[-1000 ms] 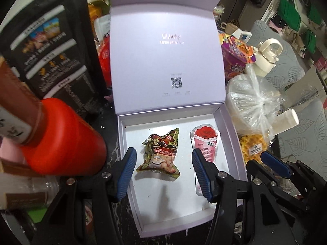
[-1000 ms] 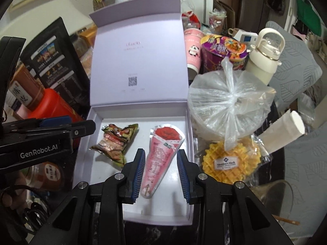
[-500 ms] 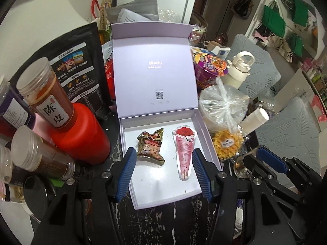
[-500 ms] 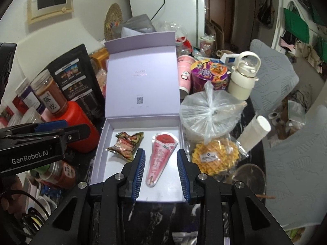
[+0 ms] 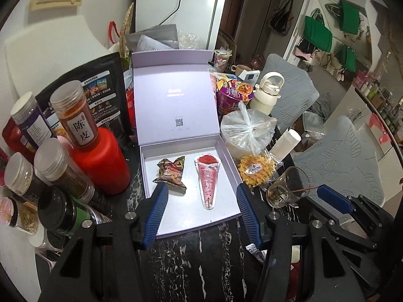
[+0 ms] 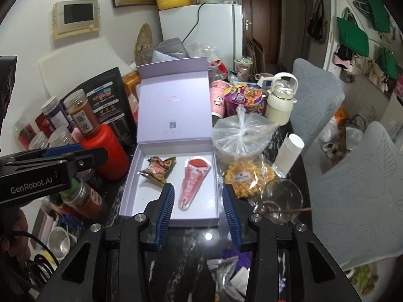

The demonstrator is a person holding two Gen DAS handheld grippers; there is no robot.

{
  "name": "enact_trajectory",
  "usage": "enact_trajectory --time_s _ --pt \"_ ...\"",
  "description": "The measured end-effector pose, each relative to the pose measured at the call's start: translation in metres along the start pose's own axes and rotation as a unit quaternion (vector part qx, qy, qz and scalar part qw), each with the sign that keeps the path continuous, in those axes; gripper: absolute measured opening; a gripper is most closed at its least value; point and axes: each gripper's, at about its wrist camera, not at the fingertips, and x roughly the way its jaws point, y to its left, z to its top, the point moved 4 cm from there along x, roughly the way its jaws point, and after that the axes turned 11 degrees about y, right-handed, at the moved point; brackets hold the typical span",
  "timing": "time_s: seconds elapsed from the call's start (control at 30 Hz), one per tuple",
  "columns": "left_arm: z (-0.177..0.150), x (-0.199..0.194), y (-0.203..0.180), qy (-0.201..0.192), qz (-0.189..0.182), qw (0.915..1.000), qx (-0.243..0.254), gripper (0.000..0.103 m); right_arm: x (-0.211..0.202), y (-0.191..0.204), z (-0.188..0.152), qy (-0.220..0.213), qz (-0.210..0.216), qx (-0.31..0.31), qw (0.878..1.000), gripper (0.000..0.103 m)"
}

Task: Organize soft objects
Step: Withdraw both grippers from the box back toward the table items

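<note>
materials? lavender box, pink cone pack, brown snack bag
Lavender box: looks like matte rigid paperboard; flat stiff walls, lid standing open.
Pink cone pack: glossy plastic film, probably; sheen, sealed edge.
Brown snack bag: crinkled shiny film, maybe foil-lined; creases catch light.

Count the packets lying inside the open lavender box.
2. A crumpled snack packet lies in the left half of the lavender box; a pink cone-shaped packet lies in the right half, apart from it. Nothing seems hidden under either.
</note>
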Motion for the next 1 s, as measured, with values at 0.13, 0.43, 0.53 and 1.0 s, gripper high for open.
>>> enact_trajectory --time_s 0.13,0.43,0.53,1.0 --pt "-0.014 -0.013 -0.008 -0.016 0.010 0.9998 0.011 0.057 -0.015 -0.001 -0.016 -0.009 0.006 -0.004 1.000 0.049" --pt "-0.046 -0.039 -0.026 -0.039 0.032 0.9987 0.007 0.084 -0.047 -0.014 -0.048 -0.024 0.016 -0.007 1.000 0.063" --pt "-0.056 -0.045 -0.035 -0.041 0.036 0.9985 0.008 0.084 -0.058 -0.020 -0.060 -0.029 0.016 -0.008 0.999 0.071" --pt "-0.111 -0.063 -0.099 -0.047 0.026 0.9985 0.011 0.084 -0.103 -0.071 -0.125 -0.029 0.005 0.012 0.999 0.076"
